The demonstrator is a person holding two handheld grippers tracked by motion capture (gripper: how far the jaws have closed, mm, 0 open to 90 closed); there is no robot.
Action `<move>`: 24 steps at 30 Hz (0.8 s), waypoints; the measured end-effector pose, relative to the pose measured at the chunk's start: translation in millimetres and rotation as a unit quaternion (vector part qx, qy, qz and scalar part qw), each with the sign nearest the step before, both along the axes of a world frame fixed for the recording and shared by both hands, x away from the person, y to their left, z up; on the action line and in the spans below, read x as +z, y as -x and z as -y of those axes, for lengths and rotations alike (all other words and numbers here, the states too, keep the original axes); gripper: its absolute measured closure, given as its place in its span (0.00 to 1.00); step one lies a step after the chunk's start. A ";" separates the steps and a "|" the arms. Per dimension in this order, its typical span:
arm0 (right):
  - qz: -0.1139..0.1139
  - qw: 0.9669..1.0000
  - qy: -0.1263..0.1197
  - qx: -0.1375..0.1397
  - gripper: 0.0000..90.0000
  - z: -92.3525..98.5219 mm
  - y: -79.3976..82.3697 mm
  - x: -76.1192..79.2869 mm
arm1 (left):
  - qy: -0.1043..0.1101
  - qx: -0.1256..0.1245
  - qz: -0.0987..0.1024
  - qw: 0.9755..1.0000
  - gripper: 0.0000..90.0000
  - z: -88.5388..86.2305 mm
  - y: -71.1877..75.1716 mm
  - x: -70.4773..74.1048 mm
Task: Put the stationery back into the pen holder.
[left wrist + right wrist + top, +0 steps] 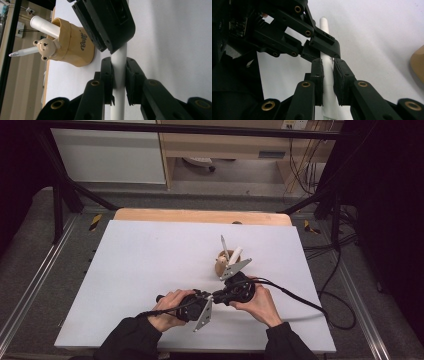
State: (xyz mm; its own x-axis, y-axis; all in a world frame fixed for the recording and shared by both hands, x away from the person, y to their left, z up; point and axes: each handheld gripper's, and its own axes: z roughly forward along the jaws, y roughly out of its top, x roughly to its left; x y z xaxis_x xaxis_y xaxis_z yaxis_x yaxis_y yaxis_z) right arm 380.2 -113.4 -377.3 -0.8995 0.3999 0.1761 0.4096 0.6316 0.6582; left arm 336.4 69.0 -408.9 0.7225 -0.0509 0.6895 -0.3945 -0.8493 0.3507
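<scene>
A white pen (119,62) is held level above the table between both grippers. In the left gripper view my left gripper (119,75) is shut on the pen's barrel, pads pressed on both sides. My right gripper (327,80) is shut on the same pen (324,27) a little further along. The two grippers meet nose to nose low in the high view, left gripper (209,297) against right gripper (218,295). A tan pen holder (75,47) with a small bear figure (47,48) stands just behind them, holding a white tube (45,25) and a slim pen (23,52).
The pen holder (222,265) stands right of centre on the white table top (150,270). A wooden edge (200,215) runs along the far side. Cables (300,302) trail from the right gripper across the table to the right. Dark frame legs stand at both far corners.
</scene>
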 end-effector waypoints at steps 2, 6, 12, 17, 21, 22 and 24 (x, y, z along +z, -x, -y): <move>0.004 1.000 -0.007 -0.002 0.87 1.4 0.6 1.1 | 0.001 0.003 -0.003 1.000 0.86 -1.3 -0.7 1.5; 0.015 0.999 -0.022 -0.017 0.76 8.5 2.8 5.8 | 0.004 0.017 -0.010 1.000 0.86 -6.1 -4.2 -0.8; 0.037 0.997 -0.047 -0.049 0.57 26.0 4.9 10.5 | 0.006 0.038 -0.024 0.999 0.86 -13.8 -9.3 -4.8; 0.061 0.992 -0.065 -0.089 0.37 40.6 8.6 5.5 | 0.024 0.063 -0.041 0.997 0.86 -21.3 -15.7 -4.4; 0.075 0.988 -0.061 -0.118 0.18 50.9 10.0 -3.1 | 0.048 0.093 -0.065 0.992 0.86 -28.0 -20.3 -2.7; 0.078 0.987 -0.058 -0.128 0.15 53.3 10.2 -5.5 | 0.056 0.100 -0.070 0.991 0.86 -29.2 -21.3 -2.5; 0.074 0.985 -0.059 -0.144 0.12 58.8 11.0 -10.2 | 0.073 0.113 -0.081 0.988 0.86 -31.4 -23.5 -1.2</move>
State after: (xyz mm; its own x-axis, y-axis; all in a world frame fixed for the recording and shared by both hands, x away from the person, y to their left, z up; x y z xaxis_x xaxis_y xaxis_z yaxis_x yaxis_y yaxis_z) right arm 369.2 -172.2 -387.5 -0.7709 0.6269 0.1126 0.4547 0.4179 0.7865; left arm 359.9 100.4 -410.1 0.8054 0.2153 0.5523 -0.1295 -0.8453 0.5183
